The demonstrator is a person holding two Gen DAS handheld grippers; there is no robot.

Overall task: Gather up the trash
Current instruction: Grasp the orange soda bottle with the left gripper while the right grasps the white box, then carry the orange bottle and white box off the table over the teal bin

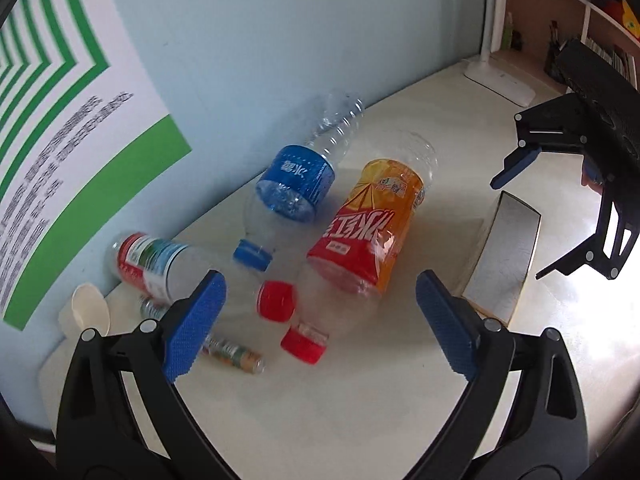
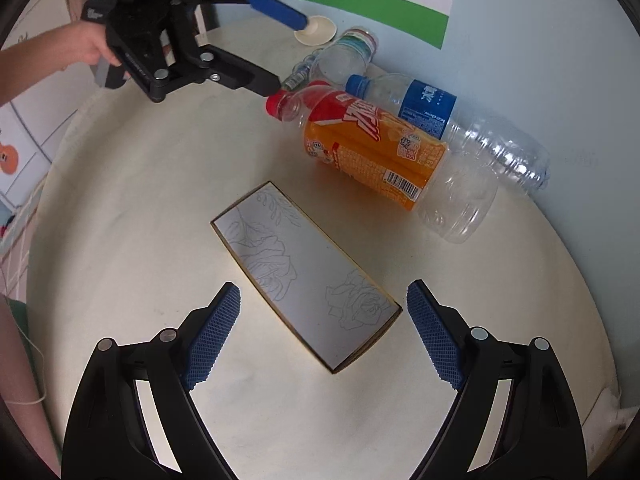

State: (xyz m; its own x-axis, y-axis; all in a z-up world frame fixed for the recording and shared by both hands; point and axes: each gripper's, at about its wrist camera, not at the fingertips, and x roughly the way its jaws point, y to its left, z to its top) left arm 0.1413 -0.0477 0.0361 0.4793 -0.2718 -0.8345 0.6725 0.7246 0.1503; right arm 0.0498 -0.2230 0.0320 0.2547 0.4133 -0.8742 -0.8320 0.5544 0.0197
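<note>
Several empty plastic bottles lie by the wall on the cream table [image 1: 360,400]: an orange-label bottle [image 1: 360,232] [image 2: 372,148] with a red cap, a blue-label bottle [image 1: 296,184] [image 2: 428,106], and a red-and-green-label bottle [image 1: 152,264] [image 2: 348,52]. A small vial [image 1: 232,354] and a paper cup [image 1: 86,312] [image 2: 316,30] lie nearby. My left gripper [image 1: 320,320] [image 2: 288,48] hangs open above the bottle necks, holding nothing. A grey box with rose drawings [image 2: 304,280] [image 1: 504,252] lies flat. My right gripper [image 2: 326,332] [image 1: 552,176] is open over the box's near end, its pads apart from it.
A white lamp base [image 1: 500,80] stands at the table's far corner, with wooden shelves [image 1: 580,20] behind it. A green-and-white poster [image 1: 60,140] hangs on the pale blue wall. A person's hand [image 2: 80,48] grips the left tool.
</note>
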